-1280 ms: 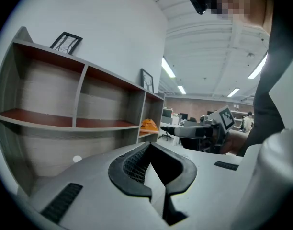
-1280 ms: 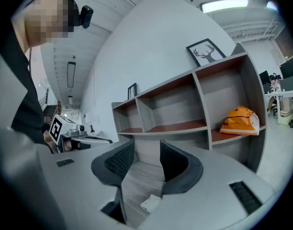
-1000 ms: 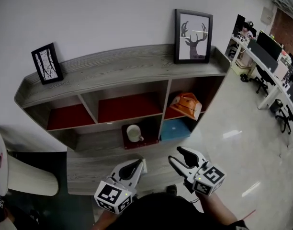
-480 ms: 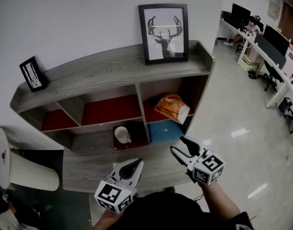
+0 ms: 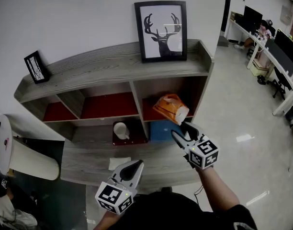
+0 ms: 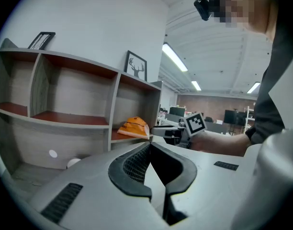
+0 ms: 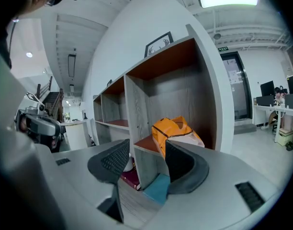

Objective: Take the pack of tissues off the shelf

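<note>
Head view: a grey wood-grain shelf unit (image 5: pixel 113 66) stands against the white wall. The orange plastic pack of tissues (image 5: pixel 170 108) lies tilted in the unit's upper right compartment, its print too small to read. The right gripper (image 5: pixel 181 129) is just below the pack, apart from it; its cube bears a black-and-white square marker. The left gripper (image 5: pixel 138 164) is low, over the unit's bottom ledge.

Left gripper view: jaws pressed together, nothing between them.

Right gripper view: jaws apart, just been opening, clamping nothing. The pack sits beyond them on the unit's shelf.
</note>
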`<state>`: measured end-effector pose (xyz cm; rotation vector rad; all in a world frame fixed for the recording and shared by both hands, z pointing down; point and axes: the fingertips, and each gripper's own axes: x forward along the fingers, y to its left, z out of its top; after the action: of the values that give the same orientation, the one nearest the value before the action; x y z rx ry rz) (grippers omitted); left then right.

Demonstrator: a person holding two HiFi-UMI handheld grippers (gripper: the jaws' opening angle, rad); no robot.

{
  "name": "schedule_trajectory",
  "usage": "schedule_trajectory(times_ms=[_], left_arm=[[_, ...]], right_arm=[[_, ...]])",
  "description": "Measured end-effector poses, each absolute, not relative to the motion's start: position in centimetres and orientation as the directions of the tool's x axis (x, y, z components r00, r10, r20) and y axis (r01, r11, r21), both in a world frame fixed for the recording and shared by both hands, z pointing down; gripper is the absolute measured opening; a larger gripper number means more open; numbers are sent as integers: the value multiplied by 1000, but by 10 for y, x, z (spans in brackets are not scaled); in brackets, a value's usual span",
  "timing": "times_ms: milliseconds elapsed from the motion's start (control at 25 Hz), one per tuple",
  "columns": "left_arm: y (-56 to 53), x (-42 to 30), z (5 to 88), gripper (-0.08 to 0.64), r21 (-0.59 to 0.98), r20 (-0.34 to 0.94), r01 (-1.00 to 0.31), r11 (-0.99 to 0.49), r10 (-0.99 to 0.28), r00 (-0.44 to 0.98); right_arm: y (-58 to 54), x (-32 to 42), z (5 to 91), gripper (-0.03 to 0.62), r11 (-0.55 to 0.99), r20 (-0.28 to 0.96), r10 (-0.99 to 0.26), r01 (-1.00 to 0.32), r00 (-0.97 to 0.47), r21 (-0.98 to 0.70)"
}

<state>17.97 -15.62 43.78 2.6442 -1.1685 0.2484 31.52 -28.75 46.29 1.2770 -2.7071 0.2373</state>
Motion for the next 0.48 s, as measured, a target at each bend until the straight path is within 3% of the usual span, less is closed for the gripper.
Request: schedule_trajectory(times_ms=[480], left_arm=[[-160,174,446,14,170,256,-789,-591,-746,615]], right_arm=[[-333,311,484,190,623,246,-752,-781,-612,-39]])
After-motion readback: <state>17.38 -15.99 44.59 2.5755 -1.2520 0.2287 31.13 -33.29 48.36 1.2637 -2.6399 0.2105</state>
